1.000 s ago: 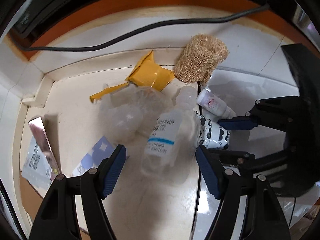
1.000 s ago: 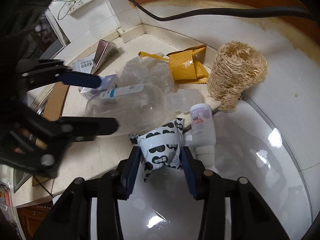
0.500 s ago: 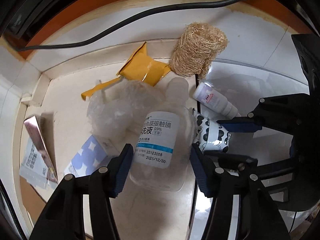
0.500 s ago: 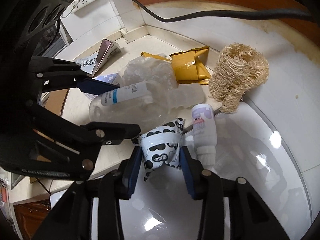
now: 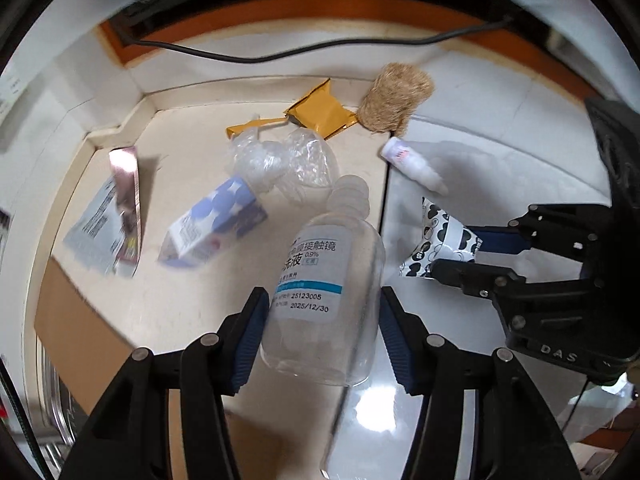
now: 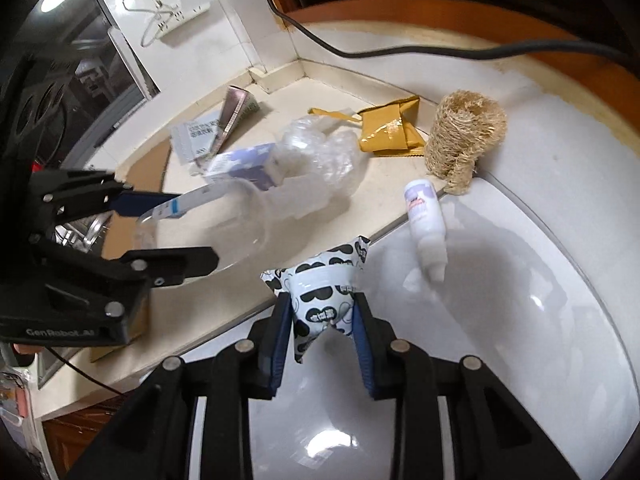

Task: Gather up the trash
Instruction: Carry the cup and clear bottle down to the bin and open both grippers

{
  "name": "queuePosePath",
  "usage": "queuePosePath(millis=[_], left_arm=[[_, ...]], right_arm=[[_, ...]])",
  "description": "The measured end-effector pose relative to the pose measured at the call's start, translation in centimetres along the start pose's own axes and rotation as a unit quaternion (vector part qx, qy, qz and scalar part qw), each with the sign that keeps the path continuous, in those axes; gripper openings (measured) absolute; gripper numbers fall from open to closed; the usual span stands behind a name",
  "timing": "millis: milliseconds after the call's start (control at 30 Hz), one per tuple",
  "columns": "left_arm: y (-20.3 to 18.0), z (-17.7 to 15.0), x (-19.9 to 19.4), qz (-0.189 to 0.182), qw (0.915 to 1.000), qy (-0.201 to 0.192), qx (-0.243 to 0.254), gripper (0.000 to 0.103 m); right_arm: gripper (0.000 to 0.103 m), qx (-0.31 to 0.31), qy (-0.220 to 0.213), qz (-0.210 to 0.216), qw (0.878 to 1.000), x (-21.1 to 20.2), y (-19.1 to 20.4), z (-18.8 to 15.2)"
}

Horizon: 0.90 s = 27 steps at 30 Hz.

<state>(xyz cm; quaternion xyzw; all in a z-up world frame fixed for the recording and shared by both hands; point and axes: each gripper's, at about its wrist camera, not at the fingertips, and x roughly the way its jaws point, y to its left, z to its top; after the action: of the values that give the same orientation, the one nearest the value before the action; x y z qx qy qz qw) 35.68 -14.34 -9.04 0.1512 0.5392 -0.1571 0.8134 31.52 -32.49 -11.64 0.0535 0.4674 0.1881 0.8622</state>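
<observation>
Trash lies scattered over the cream bench [image 5: 188,300] beside the white appliance lid [image 6: 500,320]. The left gripper [image 5: 320,320] clamps a clear plastic bottle [image 5: 324,296] between its blue pads, the bottle's cap end pointing toward the back wall; from the right wrist view the bottle appears raised off the bench. The right gripper [image 6: 322,324] pinches a black-and-white patterned wrapper [image 6: 324,296] just above the lid's near edge.

On the bench, a crumpled clear plastic bag [image 5: 288,160] sits near the middle, with a small blue-and-white carton [image 5: 212,228] just beside it toward the left edge. A yellow wrapper [image 6: 384,132] lies toward the back edge, near a loofah sponge [image 6: 464,136] that stands at the lid's rim. A small white bottle [image 6: 424,220] lies across the edge where lid meets bench. A foil packet [image 5: 108,216] rests near the bench's left edge. A black cable [image 5: 320,44] runs along the back wall.
</observation>
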Motion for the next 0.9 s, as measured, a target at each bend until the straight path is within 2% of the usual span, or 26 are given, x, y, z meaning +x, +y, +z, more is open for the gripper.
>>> queuePosePath(millis=[200,333,533,700,900], left_arm=[[-1.3,-4.5,-5.8,-0.021,0.9993,-0.027,-0.018,0.053],[-2.0,-8.2,-9.0,-0.029,0.9986,-0.031,-0.031,0.053],[-2.0,-14.3,-12.6,-0.046,0.9966,-0.035,-0.06,0.053],[-1.8,-17.8,-14.8,-0.06,0.9948,-0.042,-0.07,0.053],[-2.6,-22.0,-16.0,-0.036,0.9945,-0.068,-0.071,0.053]], right_arm=[[0.029,0.026,-0.013,-0.004,1.0,-3.8,3.7,-3.0],[0.029,0.032,-0.024,-0.006,0.999,-6.3,6.8,-6.0],[0.03,0.041,-0.036,-0.002,0.999,-9.6,10.9,-9.8],[0.03,0.042,-0.044,0.004,0.998,-12.1,13.7,-12.4],[0.03,0.041,-0.034,-0.001,0.999,-12.7,16.1,-15.6]])
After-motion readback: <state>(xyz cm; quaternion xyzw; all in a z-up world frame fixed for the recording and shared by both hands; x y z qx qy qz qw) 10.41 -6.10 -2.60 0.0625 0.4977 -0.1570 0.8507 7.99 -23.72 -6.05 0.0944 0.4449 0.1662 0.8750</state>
